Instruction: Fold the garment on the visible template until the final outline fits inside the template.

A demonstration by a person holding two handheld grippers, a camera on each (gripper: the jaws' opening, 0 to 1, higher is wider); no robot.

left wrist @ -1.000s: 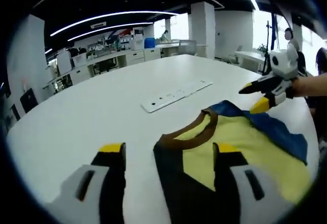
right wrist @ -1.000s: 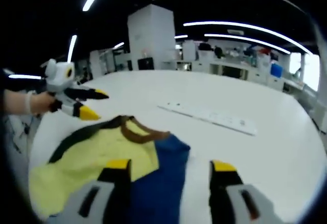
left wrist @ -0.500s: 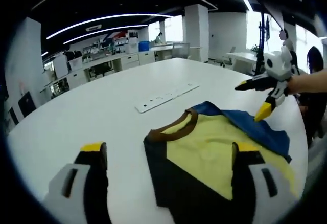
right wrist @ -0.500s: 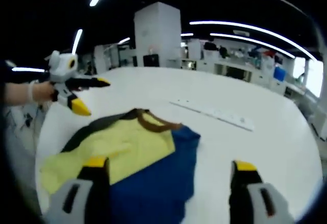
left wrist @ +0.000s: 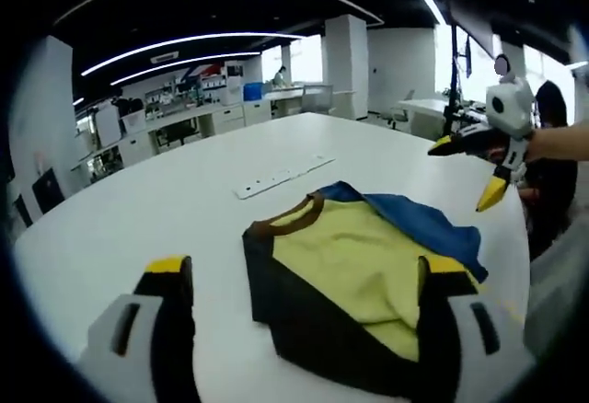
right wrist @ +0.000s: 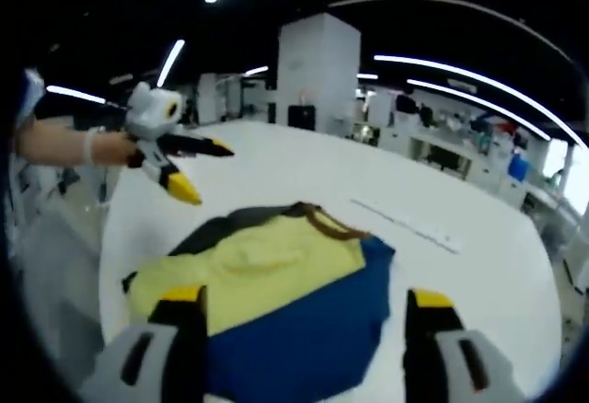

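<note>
Garment (left wrist: pixel 359 274) lies near table (left wrist: pixel 138 210) edge at 3 o'clock, open tabletop toward 10; left gripper (left wrist: pixel 308 274) and right gripper (right wrist: pixel 304 306) wide, empty.

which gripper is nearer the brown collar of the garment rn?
Roughly even, cannot tell. Left gripper hovers off the black side, right gripper off the blue side of the collar; both open, clear of the garment.

The garment (left wrist: pixel 359 274) (right wrist: pixel 276 283) lies folded in a rumpled heap on the white table (left wrist: pixel 184 210) (right wrist: pixel 479 265), near its edge. It is a shirt in yellow, blue and black panels, with a brown collar (left wrist: pixel 285 221) (right wrist: pixel 327 222) facing up.
</note>
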